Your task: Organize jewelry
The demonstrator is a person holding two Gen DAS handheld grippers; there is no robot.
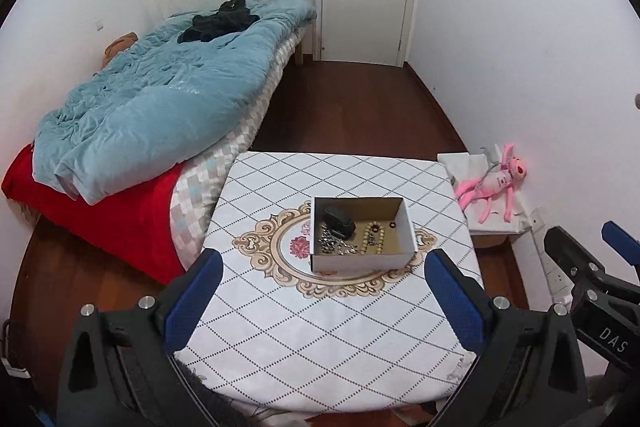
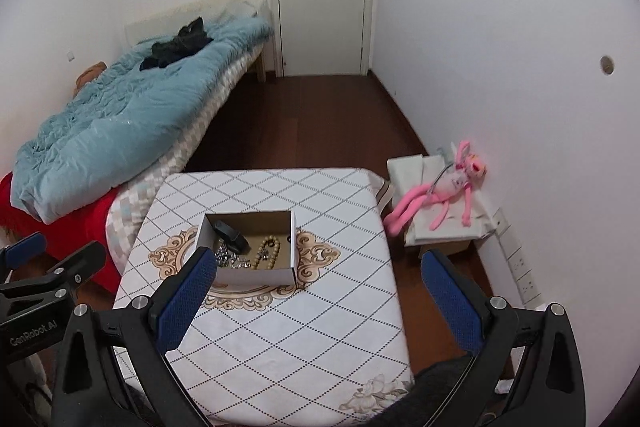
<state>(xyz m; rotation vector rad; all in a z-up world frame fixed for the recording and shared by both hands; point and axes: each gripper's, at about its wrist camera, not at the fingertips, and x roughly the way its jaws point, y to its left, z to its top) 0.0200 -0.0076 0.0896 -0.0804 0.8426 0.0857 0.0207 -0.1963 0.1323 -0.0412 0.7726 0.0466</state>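
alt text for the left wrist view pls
An open cardboard box of jewelry, holding a bead bracelet and silver chains, sits on a patterned table. The left gripper hovers open before it, empty; a bed stands behind.

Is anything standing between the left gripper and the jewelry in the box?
Nothing visible on the table does. The left gripper hangs open above bare tablecloth, short of the open cardboard box. Only the box's near wall stands before the silver chain and bead bracelet, so entry is from above.
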